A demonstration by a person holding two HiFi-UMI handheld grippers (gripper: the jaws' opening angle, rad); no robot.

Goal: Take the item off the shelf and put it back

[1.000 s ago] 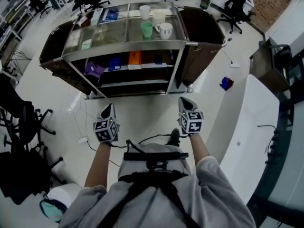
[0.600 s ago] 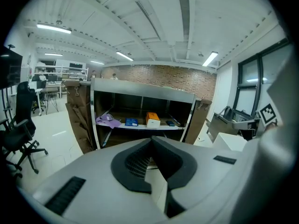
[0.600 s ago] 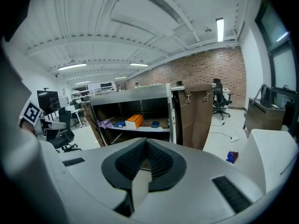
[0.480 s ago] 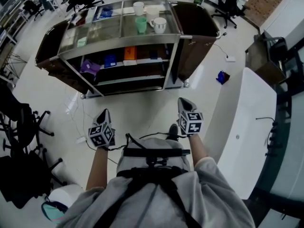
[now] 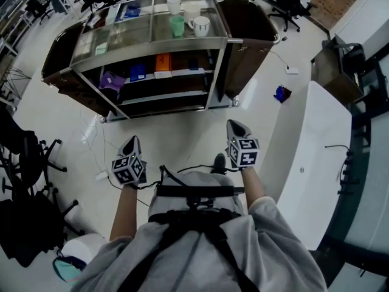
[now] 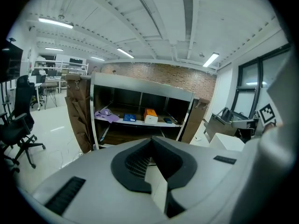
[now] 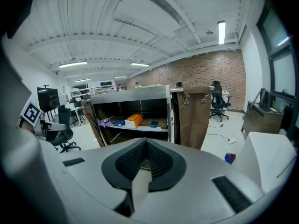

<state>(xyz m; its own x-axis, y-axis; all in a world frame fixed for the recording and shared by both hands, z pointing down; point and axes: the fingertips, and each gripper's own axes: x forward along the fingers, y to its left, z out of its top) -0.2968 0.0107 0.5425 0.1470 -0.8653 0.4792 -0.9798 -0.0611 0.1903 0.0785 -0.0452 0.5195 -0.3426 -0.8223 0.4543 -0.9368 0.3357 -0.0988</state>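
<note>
- The grey two-jaw left gripper [image 5: 132,142] hovered low over the pale glossy floor [image 5: 182,129], on the near left; its fingers were pressed fully together with nothing between them, as the left gripper view [image 6: 152,140] made plain
- The matching grey right gripper [image 5: 236,127] hung level with it on the near right; its jaws too met tip to tip and gripped nothing, seen in its own view [image 7: 145,142]
- Both pointed toward the steel-framed shelf unit with brown side panels [image 5: 248,41], which stood well apart from them on the far side of the floor
- The rectangular orange box [image 5: 162,62] sat on the middle shelf, about centre, untouched; a flat blue packet [image 5: 138,72] lay just left of it; a crumpled purple cloth [image 5: 112,81] lay at the left end of that shelf
- On the top of the unit stood a pale green cup [image 5: 177,25], a white handled mug [image 5: 200,25] just right of it, and a plain white cup [image 5: 174,5] farther back
- A long white table [image 5: 310,163] ran along the right; a small blue object [image 5: 281,93] lay on the floor between it and the unit
</note>
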